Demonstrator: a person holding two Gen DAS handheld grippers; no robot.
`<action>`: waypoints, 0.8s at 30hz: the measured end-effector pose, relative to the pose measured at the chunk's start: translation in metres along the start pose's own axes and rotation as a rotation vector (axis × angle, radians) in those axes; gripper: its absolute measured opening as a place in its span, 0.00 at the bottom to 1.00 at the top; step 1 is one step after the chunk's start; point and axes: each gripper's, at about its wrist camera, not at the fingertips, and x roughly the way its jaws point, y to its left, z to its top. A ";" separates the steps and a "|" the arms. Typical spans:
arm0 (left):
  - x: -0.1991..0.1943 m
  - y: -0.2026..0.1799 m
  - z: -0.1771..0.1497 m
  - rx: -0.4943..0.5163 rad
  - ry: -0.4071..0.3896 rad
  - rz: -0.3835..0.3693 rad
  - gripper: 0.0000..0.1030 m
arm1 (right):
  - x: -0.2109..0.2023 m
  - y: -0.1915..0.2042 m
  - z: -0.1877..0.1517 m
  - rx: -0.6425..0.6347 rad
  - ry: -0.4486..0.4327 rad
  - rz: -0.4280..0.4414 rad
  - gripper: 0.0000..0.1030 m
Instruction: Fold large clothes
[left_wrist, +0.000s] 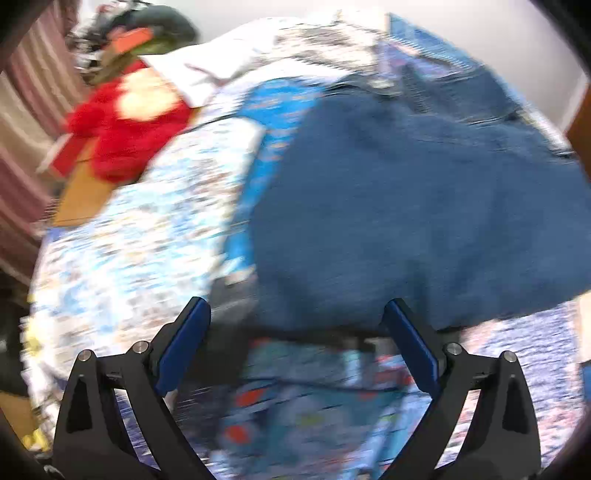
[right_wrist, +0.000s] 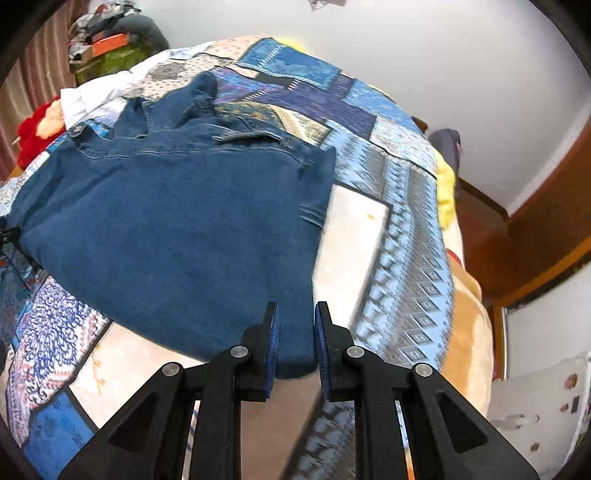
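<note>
A blue denim jacket lies spread on a patchwork bedspread, collar toward the far end. In the left wrist view, which is blurred, the denim jacket fills the middle and right. My left gripper is wide open and empty, just before the jacket's near edge. My right gripper has its jaws narrowly apart over the jacket's near right corner; the denim shows in the gap, not pinched.
A red plush toy lies at the bed's far left beside a white pillow. A heap of clothes and boxes stands beyond the bed. A wooden door frame is on the right. Striped curtains hang on the left.
</note>
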 end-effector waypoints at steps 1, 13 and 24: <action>-0.001 0.006 -0.004 0.001 0.002 0.013 0.95 | -0.001 -0.007 -0.002 0.030 0.004 0.026 0.18; -0.036 0.028 -0.026 -0.155 -0.051 -0.119 0.95 | -0.041 -0.023 -0.003 0.126 -0.058 0.032 0.77; 0.020 -0.006 -0.023 -0.421 0.129 -0.582 0.95 | -0.024 0.066 0.035 0.040 -0.087 0.213 0.92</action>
